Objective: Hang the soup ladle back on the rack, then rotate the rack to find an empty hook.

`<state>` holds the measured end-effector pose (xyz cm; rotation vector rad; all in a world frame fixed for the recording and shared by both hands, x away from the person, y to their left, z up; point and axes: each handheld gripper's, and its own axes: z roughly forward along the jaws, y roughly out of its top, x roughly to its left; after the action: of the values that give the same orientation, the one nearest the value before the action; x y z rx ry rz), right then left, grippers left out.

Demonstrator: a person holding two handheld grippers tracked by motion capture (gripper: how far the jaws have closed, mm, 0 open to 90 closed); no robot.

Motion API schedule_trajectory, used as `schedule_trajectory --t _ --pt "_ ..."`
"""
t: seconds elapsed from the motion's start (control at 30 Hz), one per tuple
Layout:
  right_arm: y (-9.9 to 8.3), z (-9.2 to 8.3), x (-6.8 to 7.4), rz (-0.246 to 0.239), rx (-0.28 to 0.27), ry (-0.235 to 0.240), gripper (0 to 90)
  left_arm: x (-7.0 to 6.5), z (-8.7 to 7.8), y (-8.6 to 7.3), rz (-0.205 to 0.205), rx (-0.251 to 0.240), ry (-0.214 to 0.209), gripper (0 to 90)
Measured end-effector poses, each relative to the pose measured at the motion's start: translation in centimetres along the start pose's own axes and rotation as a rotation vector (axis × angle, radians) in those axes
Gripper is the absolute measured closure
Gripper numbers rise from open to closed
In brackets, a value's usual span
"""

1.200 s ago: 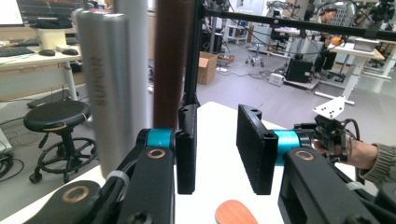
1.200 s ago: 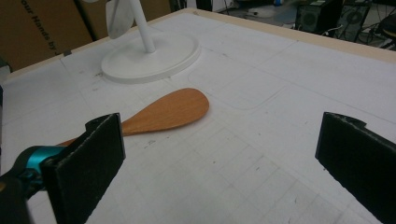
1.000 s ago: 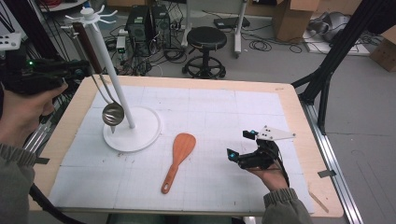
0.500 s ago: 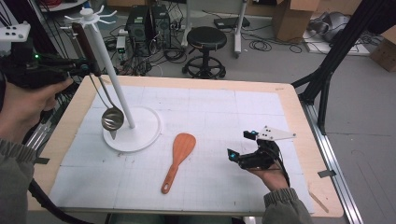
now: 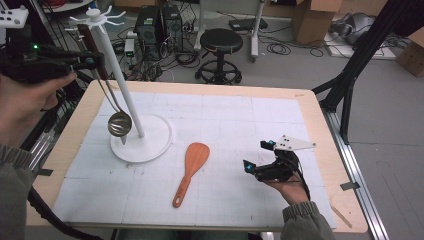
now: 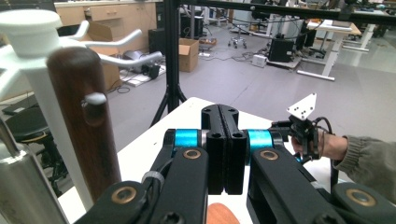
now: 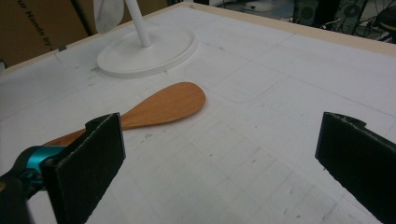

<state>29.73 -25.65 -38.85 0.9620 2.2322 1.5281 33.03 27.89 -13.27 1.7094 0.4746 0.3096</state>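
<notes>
Now, by item:
Left gripper (image 6: pixel 224 140): jaws pressed flat together, nothing between them, beside the rack top.
Steel ladle with dark wooden handle (image 5: pixel 120 123): hangs from a hook of the white pronged stand (image 5: pixel 141 145), bowl just above its round base.
Right gripper (image 5: pixel 261 157): jaws wide apart, empty, low over the white mat.
Orange wooden spatula (image 5: pixel 189 170): flat on mat, between stand and right gripper.

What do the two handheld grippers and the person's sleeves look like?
Both are black, jointed tools with bright blue collars and brass-coloured pivot pins. The left gripper has flat, black fingers. The right gripper carries a pale grey three-cornered plate dotted with small holes, and black cables loop around its body. Its fingers are square black pads. The person wears grey-green sleeves with ribbed cuffs.
</notes>
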Motion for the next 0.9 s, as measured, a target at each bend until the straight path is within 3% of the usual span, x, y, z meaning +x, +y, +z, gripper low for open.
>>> schedule_trajectory --t 0.43,0.9 --pt "0.0 0.0 -0.1 0.002 0.004 0.001 0.3 0.5 0.1 1.7 0.012 0.006 0.025 89.7" --pt "0.0 0.0 -0.1 -0.001 0.002 0.004 0.3 0.9 -0.2 1.9 0.016 0.010 0.065 89.7"
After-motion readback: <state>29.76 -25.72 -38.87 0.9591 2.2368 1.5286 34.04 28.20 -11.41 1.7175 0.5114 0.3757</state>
